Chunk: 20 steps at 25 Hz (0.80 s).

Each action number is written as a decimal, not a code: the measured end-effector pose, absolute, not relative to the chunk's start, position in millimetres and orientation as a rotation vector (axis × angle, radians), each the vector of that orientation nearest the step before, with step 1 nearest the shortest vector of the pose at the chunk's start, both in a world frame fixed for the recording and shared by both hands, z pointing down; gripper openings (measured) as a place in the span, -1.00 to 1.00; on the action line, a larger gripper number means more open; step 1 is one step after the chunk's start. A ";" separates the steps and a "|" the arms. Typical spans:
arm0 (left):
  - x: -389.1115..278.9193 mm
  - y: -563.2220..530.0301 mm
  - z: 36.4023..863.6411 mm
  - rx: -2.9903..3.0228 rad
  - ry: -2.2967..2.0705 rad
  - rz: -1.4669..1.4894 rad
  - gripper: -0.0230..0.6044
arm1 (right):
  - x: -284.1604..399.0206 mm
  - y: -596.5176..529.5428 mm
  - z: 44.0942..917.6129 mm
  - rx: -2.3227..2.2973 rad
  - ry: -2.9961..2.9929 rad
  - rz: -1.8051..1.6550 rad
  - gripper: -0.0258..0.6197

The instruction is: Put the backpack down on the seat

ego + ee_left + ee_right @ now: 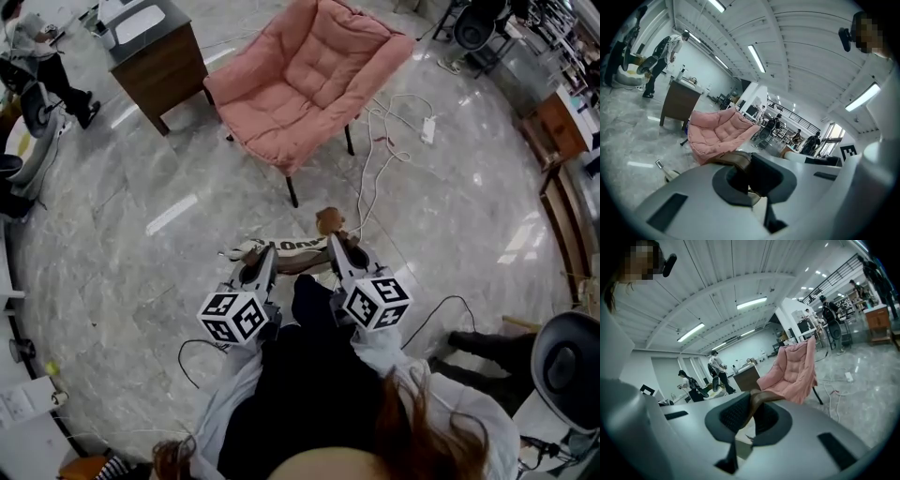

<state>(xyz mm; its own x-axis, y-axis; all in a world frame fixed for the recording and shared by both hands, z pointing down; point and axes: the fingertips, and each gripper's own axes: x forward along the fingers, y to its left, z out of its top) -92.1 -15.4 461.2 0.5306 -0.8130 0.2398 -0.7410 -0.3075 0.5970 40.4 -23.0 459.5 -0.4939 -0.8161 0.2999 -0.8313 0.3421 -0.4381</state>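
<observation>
Clamping left gripper (263,255) and right gripper (339,249) shut on brown straps (736,160).
Holding cream backpack (281,250) between them over grey marble floor (131,272), well short of pink chair's (309,80) front edge.

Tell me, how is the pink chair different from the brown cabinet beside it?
The pink chair is soft and quilted; the brown cabinet is hard and boxy. The chair stands on thin black legs; the cabinet on thicker brown ones. Both stand on the grey marble floor.
</observation>
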 end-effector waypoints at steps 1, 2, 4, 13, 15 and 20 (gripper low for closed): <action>-91.2 -23.3 461.8 2.096 -1.255 -0.143 -0.88 | 41.4 -31.1 459.7 1.561 -2.550 0.861 -0.86; -90.5 -31.4 461.8 2.092 -1.257 -0.147 -0.88 | 42.1 -39.1 459.2 1.557 -2.551 0.857 -0.86; -89.1 -46.2 460.5 2.091 -1.259 -0.151 -0.88 | 43.1 -53.7 456.6 1.552 -2.557 0.841 -0.86; -78.1 -99.6 460.9 2.082 -1.279 -0.150 -0.88 | 53.9 -109.7 456.7 1.522 -2.570 0.834 -0.85; -75.3 -110.2 461.6 2.079 -1.289 -0.145 -0.88 | 56.9 -120.0 459.4 1.510 -2.570 0.850 -0.85; -69.9 -137.2 457.6 2.083 -1.311 -0.152 -0.88 | 62.7 -145.0 458.6 1.480 -2.587 0.847 -0.85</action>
